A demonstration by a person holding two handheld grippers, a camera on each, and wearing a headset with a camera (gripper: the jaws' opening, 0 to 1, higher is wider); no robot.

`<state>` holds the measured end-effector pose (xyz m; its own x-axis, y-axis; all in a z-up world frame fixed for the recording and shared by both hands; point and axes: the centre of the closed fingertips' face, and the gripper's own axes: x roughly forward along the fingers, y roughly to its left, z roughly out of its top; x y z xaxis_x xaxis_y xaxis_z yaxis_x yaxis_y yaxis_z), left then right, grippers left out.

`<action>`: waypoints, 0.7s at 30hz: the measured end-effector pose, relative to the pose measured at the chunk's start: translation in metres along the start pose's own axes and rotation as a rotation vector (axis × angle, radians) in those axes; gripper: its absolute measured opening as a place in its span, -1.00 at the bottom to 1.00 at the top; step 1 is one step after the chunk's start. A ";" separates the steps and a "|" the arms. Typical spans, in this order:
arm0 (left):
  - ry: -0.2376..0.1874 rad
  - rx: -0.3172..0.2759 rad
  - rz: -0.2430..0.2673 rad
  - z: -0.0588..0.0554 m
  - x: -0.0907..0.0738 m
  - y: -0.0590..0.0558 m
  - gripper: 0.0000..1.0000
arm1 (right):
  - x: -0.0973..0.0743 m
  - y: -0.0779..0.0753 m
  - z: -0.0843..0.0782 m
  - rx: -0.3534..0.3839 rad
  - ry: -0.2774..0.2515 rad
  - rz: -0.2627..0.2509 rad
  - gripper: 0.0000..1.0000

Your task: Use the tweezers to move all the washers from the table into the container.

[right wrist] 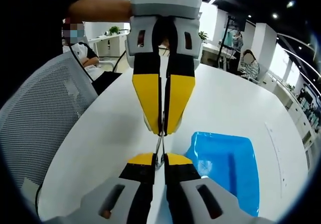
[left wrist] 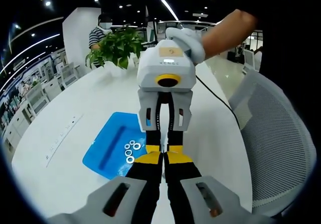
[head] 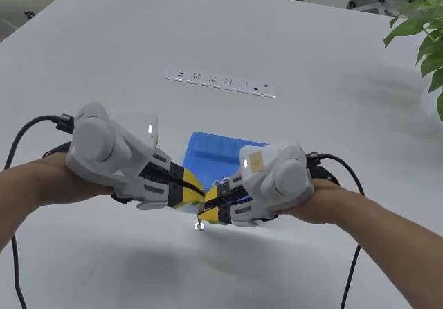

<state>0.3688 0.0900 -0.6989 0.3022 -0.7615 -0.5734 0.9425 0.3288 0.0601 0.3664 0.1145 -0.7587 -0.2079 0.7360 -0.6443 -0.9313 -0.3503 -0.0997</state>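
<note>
Two grippers meet tip to tip over the near edge of the blue tray on the white table. The left gripper reaches in from the left and the right gripper from the right. In the right gripper view the thin metal tweezers run between them. One end is pinched in the left gripper's yellow tips and the other in the right gripper's own tips, with both pairs of jaws drawn narrow on the metal. The left gripper view shows several washers lying in a loose cluster inside the tray. In the head view a small shiny bit sits on the table just below the jaw tips; I cannot tell whether it is a washer or the tweezers' point. A power strip lies beyond the tray, well apart from it. Plant leaves hang over the table's far right. A mesh chair stands beside the table.
</note>
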 end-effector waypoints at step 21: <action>-0.111 -0.052 0.070 0.028 -0.018 0.013 -0.59 | -0.024 -0.007 0.031 0.050 -0.048 -0.017 -0.86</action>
<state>0.3797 0.0926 -0.6649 0.3840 -0.7919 -0.4748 0.9106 0.4100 0.0526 0.3690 0.1175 -0.7194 -0.2051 0.7688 -0.6057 -0.9483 -0.3092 -0.0713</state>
